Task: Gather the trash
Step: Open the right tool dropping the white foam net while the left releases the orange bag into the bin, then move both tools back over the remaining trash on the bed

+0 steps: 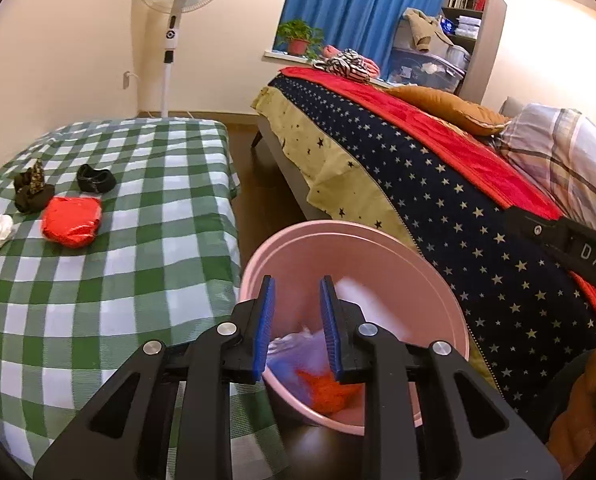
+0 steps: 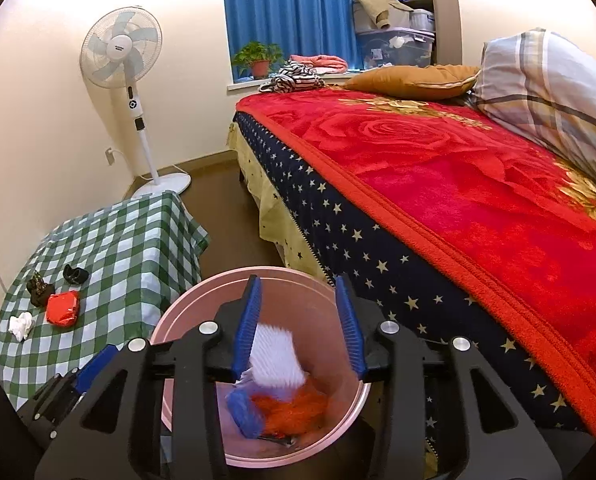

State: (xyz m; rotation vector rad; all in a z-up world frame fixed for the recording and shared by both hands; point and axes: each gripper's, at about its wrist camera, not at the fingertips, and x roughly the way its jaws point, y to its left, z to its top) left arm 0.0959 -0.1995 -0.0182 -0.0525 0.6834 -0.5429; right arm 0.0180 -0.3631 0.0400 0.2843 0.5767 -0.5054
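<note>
Both tongs hang over the pink bin (image 2: pixel 201 300), left tongs (image 1: pixel 297 326) and right tongs (image 2: pixel 300 330) with jaws apart, gripping nothing; a blurred white scrap (image 2: pixel 275 356) lies between the right pads, above the orange and blue trash (image 2: pixel 293 408) inside the bin

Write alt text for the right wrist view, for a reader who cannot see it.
The right tool, jaws open, hovers over a pink bin holding a white item and orange and blue scraps. Left, a checked tablecloth still carries a red packet, white tissue and dark bits; right, a red-blanketed bed.
</note>
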